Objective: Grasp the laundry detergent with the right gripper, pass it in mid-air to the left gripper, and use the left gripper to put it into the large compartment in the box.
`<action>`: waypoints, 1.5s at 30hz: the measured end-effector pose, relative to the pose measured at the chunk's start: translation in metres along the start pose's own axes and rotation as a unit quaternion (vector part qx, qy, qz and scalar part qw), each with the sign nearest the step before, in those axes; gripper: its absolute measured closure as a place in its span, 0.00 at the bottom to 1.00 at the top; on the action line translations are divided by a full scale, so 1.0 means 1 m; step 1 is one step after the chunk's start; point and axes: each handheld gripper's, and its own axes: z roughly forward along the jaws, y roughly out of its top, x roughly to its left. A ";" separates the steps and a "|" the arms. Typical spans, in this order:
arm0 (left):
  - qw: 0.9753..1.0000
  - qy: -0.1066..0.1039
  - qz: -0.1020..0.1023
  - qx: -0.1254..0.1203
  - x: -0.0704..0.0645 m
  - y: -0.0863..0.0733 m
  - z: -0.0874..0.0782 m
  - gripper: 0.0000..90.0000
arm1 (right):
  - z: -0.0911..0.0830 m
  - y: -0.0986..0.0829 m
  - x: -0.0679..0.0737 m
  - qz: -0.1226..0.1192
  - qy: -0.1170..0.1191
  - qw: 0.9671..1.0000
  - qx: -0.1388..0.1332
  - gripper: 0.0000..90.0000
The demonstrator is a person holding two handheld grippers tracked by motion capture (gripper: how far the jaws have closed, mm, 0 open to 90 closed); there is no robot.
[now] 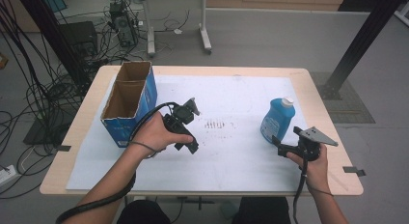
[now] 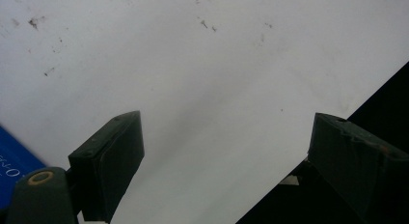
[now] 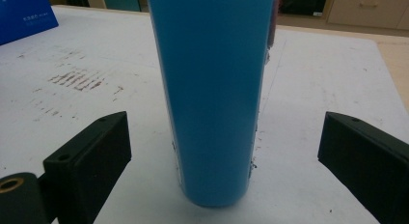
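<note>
1. The blue bottle stands upright on the white sheet, well to the right of the cardboard box.
2. The right gripper sits just in front of the bottle, jaws wide apart, one on each side of its body and not touching it.
3. The bottle's long axis runs straight up between those jaws, so a short push forward would likely set up the grasp.
4. The left gripper, beside the box and far from the bottle, hangs spread apart over bare sheet, gripping nothing.
</note>
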 end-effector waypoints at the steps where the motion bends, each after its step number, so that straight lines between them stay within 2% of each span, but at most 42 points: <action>1: 1.000 0.001 0.001 0.000 0.000 0.000 0.000 0.14 | 0.001 0.000 0.001 -0.001 0.000 1.000 0.000 0.05; 13: 1.000 -0.001 0.007 0.003 -0.002 0.003 0.000 0.14 | 0.013 0.004 0.003 -0.001 0.001 1.000 -0.008 0.05; 45: 1.000 0.002 0.000 0.002 0.004 0.003 -0.003 0.14 | 0.042 0.002 0.003 0.001 -0.010 1.000 -0.008 0.05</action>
